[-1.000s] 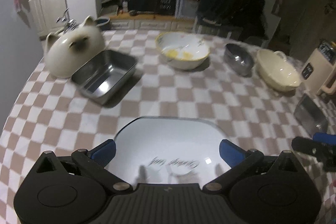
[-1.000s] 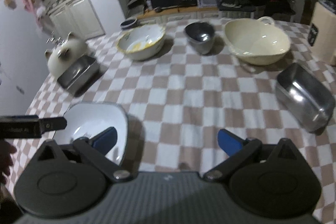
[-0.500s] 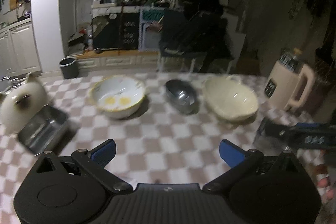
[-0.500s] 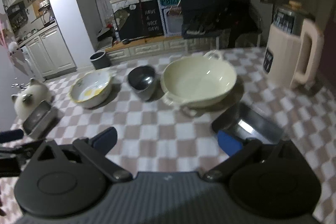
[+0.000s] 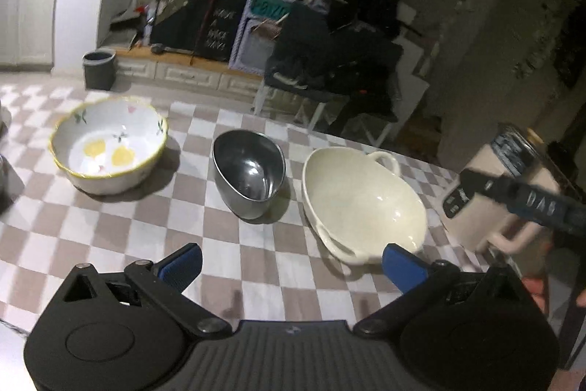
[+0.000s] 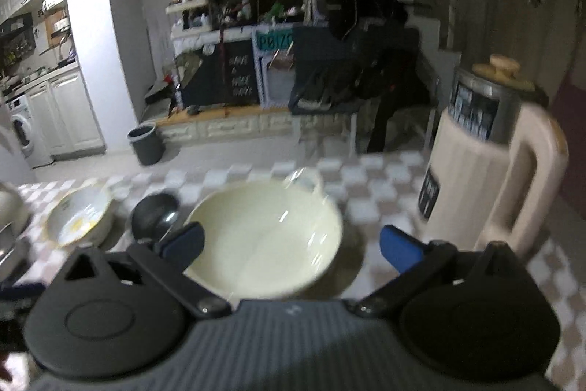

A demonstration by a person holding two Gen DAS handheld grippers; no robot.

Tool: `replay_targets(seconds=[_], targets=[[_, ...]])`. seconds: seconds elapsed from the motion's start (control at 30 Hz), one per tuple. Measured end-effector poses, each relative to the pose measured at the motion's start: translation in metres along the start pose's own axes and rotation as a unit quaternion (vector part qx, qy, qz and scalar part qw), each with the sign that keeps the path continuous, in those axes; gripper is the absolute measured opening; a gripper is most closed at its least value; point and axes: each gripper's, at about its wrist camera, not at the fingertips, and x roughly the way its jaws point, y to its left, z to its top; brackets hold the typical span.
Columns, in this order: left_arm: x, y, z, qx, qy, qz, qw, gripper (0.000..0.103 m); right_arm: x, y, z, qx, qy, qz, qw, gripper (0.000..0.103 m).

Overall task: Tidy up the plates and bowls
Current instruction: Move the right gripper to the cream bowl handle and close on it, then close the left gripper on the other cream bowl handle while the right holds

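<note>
Three bowls stand in a row on the checkered table (image 5: 154,226): a flowered bowl (image 5: 110,143) with a yellow rim at left, a steel bowl (image 5: 249,178) in the middle, a cream two-handled bowl (image 5: 362,204) at right. My left gripper (image 5: 291,264) is open and holds nothing, low over the cloth in front of the steel and cream bowls. In the right wrist view the cream bowl (image 6: 267,237) lies just ahead, between the spread fingers of my open right gripper (image 6: 291,246). The flowered bowl (image 6: 78,220) and steel bowl (image 6: 154,217) sit to its left.
A tall cream jug (image 6: 490,178) with a handle and lid stands close right of the cream bowl, also in the left view as the jug (image 5: 501,196). The right gripper's arm (image 5: 523,200) crosses before it. A dark bin (image 6: 145,145) and shelves lie beyond the table.
Both grippers have swung up and to the right, away from the white plate and steel trays. The right one has closed in on the cream bowl. Both stay open.
</note>
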Motion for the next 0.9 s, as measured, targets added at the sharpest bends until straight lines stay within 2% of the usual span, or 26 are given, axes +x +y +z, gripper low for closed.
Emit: replay_targets(seconds=[0.23, 0.33, 0.4, 0.47, 0.6, 0.73, 0.77, 0.8, 0.9], targets=[[0.047, 0.002, -0.001, -0.055, 0.030, -0.024, 0.9978, 0.103, 0.067, -0.040, 0.027, 0.034, 0.023, -0.019, 0.999, 0.102], [0.064, 0.003, -0.006, -0.070, 0.051, -0.051, 0.9949, 0.098, 0.095, -0.043, 0.033, 0.045, 0.049, -0.019, 0.998, 0.089], [0.073, 0.004, -0.008, -0.080, 0.063, -0.069, 0.9924, 0.093, 0.112, -0.040, 0.036, 0.054, 0.075, 0.003, 0.996, 0.073], [0.077, 0.004, -0.009, -0.082, 0.067, -0.088, 0.9905, 0.090, 0.130, -0.038, 0.037, 0.052, 0.097, 0.014, 0.994, 0.065], [0.084, 0.004, -0.006, -0.076, 0.056, -0.091, 0.9914, 0.087, 0.162, -0.020, 0.038, 0.025, 0.143, 0.020, 0.989, 0.055], [0.090, 0.006, -0.002, -0.088, 0.063, -0.105, 0.9887, 0.087, 0.175, -0.014, 0.042, 0.026, 0.144, 0.028, 0.989, 0.046], [0.092, 0.005, 0.000, -0.085, 0.065, -0.108, 0.9883, 0.087, 0.176, -0.016, 0.045, 0.025, 0.144, 0.029, 0.989, 0.040], [0.094, 0.003, 0.001, -0.080, 0.065, -0.108, 0.9888, 0.087, 0.175, -0.016, 0.046, 0.022, 0.147, 0.030, 0.988, 0.026], [0.096, 0.000, 0.003, -0.071, 0.060, -0.106, 0.9900, 0.087, 0.173, -0.022, 0.046, 0.002, 0.158, 0.034, 0.987, 0.013]])
